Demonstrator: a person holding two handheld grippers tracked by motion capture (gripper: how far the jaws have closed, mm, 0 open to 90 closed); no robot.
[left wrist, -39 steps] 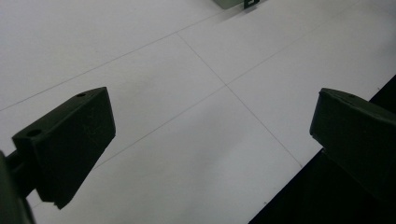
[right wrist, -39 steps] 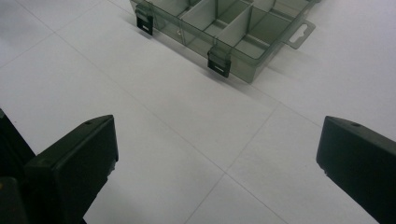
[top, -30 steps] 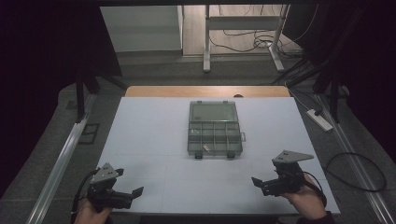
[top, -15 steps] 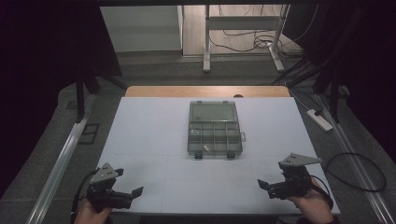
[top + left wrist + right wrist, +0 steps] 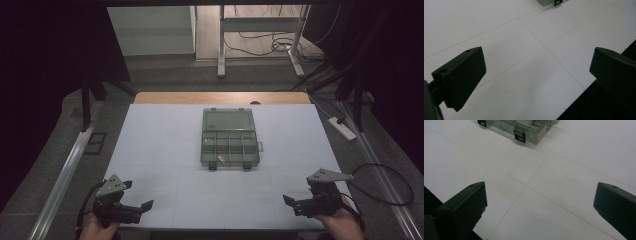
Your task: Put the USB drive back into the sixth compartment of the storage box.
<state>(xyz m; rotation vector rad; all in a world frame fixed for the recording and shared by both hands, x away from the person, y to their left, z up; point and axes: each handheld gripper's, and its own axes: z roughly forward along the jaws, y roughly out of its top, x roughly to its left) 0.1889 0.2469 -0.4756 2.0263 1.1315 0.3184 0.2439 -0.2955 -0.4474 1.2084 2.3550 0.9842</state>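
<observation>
A clear grey compartment box (image 5: 230,139) lies shut in the middle of the white table top (image 5: 160,150), with two dark latches on its near side. Small parts show in a near compartment. My left gripper (image 5: 138,196) is held low at the near left corner, jaws wide apart and empty. At the near right corner my right gripper (image 5: 299,192) is open too, holding nothing. In the left gripper view the left gripper (image 5: 536,72) hangs over bare table, with a corner of the box (image 5: 548,2) at the top edge. From the right gripper (image 5: 540,202) the box (image 5: 524,127) lies farther ahead.
A wooden strip (image 5: 175,97) borders the table's far edge. On the floor at the right lie a white power strip (image 5: 342,128) and a looping cable (image 5: 385,185). A metal desk frame (image 5: 260,30) stands beyond the table. Dark floor drops off at the near edge (image 5: 604,105).
My right gripper has drawn back toward the near edge and a little to the right. The left gripper has barely shifted. The box has not moved.
</observation>
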